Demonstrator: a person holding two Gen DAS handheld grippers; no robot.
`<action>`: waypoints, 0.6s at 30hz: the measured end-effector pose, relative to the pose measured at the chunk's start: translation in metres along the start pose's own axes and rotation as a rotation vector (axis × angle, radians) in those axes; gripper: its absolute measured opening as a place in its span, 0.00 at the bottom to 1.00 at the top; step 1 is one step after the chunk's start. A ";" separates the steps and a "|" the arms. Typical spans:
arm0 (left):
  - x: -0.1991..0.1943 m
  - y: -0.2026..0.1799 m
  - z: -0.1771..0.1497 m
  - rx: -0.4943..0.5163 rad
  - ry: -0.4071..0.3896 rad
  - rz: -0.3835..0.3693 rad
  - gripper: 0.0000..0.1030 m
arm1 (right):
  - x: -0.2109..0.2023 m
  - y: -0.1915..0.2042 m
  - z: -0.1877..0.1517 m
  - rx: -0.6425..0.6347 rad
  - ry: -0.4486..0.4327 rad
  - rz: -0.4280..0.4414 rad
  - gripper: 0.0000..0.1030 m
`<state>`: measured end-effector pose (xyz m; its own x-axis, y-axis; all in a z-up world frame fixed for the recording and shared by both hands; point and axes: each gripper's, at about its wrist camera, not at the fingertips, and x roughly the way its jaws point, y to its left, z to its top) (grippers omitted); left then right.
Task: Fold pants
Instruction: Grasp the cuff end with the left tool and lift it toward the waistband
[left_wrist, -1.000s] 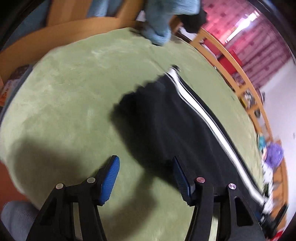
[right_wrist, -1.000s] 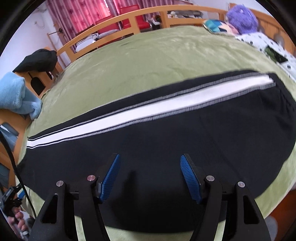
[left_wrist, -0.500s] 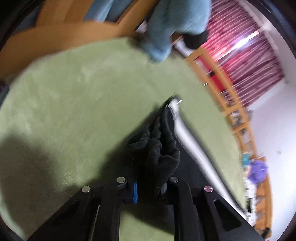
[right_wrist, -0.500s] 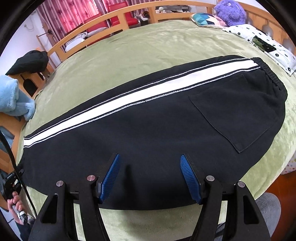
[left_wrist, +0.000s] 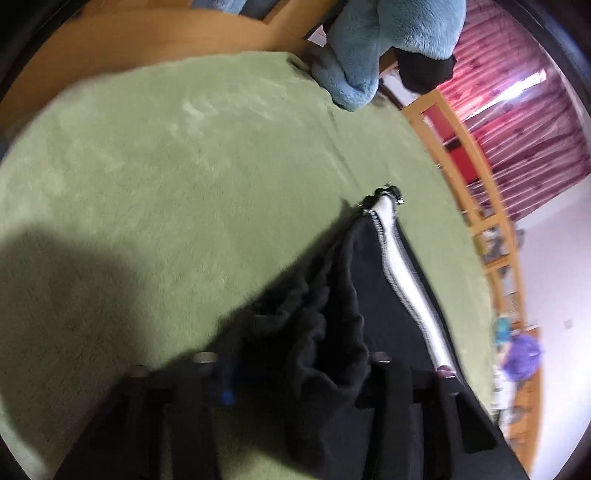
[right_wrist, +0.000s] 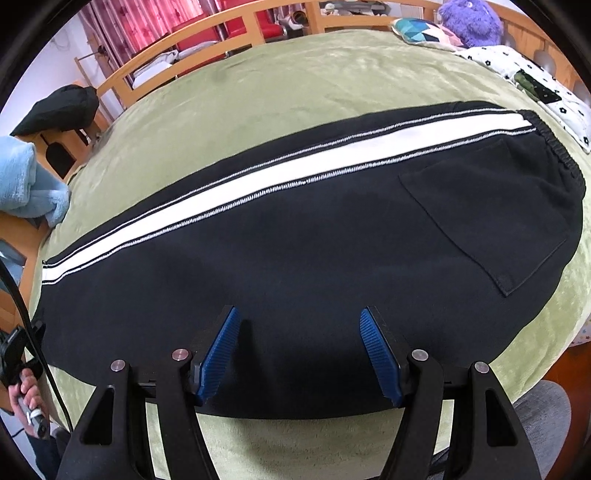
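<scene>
Black pants (right_wrist: 332, 240) with a white side stripe (right_wrist: 295, 166) lie flat across a green bed cover (right_wrist: 295, 74), waistband to the right, leg hems to the left. My right gripper (right_wrist: 299, 354) hovers open over the pants' near edge, nothing between its blue pads. In the left wrist view, the hem end of the pants (left_wrist: 354, 295) is bunched up and lifted between the fingers of my left gripper (left_wrist: 299, 373). Its jaws are opening slightly, but the fabric still sits pinched between them. The pads are mostly hidden by the cloth.
A light blue fleece (left_wrist: 369, 48) and a black garment (right_wrist: 59, 110) hang on the wooden bed rail (right_wrist: 221, 26) at the foot end. A purple plush (right_wrist: 469, 22) and a flowered pillow (right_wrist: 535, 74) lie at the far right. A hand (right_wrist: 26, 391) holds the left gripper's handle.
My left gripper went from open beside the hem to shut on it and has drawn the bunched fabric up and along. The right gripper stayed open and pulled back slightly, showing more waistband.
</scene>
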<state>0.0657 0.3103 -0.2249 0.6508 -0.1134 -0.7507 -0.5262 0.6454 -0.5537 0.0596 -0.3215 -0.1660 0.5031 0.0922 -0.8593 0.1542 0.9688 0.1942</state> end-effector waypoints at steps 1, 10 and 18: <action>-0.002 -0.003 0.001 0.023 0.016 0.006 0.21 | -0.004 -0.003 0.000 -0.001 -0.009 0.005 0.65; -0.103 -0.153 -0.012 0.382 -0.188 -0.022 0.20 | -0.043 -0.059 0.005 0.047 -0.110 0.021 0.65; -0.127 -0.359 -0.127 0.777 -0.184 -0.163 0.20 | -0.073 -0.131 0.007 0.049 -0.196 0.024 0.65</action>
<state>0.1023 -0.0033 0.0238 0.8016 -0.1693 -0.5734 0.0694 0.9789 -0.1921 0.0083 -0.4566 -0.1257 0.6623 0.0636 -0.7465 0.1788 0.9542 0.2399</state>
